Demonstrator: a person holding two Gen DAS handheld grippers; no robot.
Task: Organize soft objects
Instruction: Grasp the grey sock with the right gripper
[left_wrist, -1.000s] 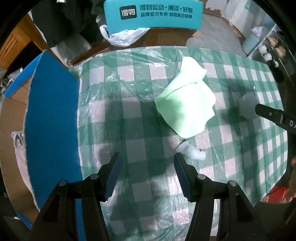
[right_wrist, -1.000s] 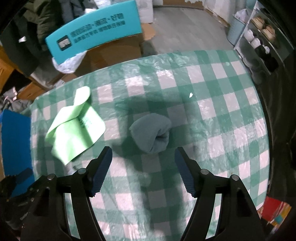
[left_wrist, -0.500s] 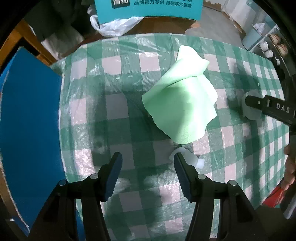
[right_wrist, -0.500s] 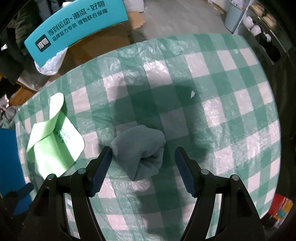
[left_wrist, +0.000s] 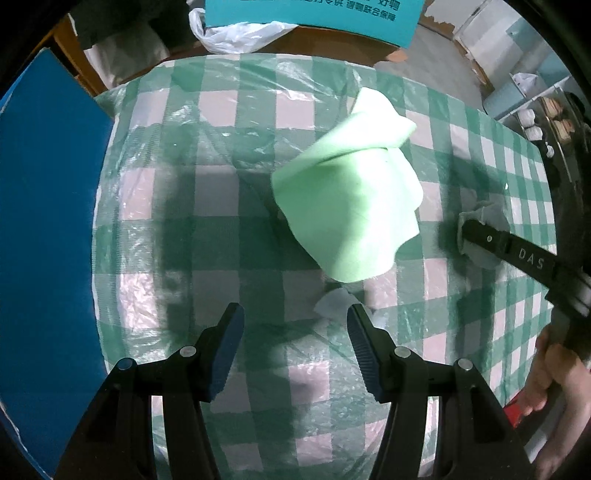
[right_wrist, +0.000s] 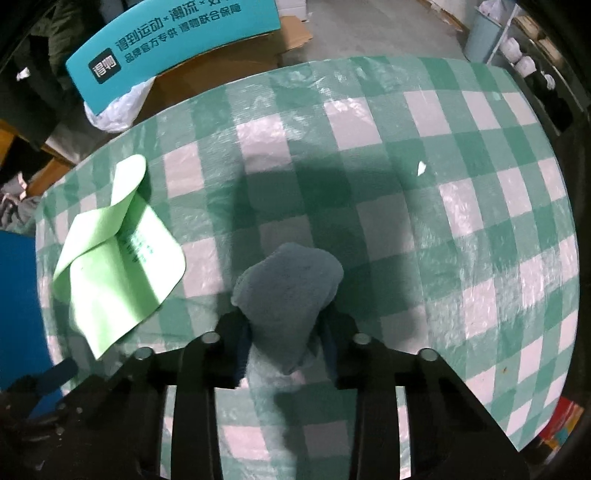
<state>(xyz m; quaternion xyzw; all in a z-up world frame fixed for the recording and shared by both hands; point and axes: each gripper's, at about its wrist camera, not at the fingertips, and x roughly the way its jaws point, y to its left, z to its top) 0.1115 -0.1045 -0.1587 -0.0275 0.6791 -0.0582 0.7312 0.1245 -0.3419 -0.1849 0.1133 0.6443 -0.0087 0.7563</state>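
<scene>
The grey rolled sock (right_wrist: 291, 291) lies near the middle of the checked desk (right_wrist: 461, 221) and the green cloth (left_wrist: 351, 206) lies loose beside it, so the sorting seems only at its start. The right gripper (right_wrist: 286, 345) is closing, its jaws already squeezing the near end of the sock. The left gripper (left_wrist: 293, 334) stands apart and empty, just short of the cloth.

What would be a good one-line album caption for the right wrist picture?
Right gripper closing its jaws on a grey sock bundle atop a green checked tablecloth, a light green cloth lying alongside.
</scene>
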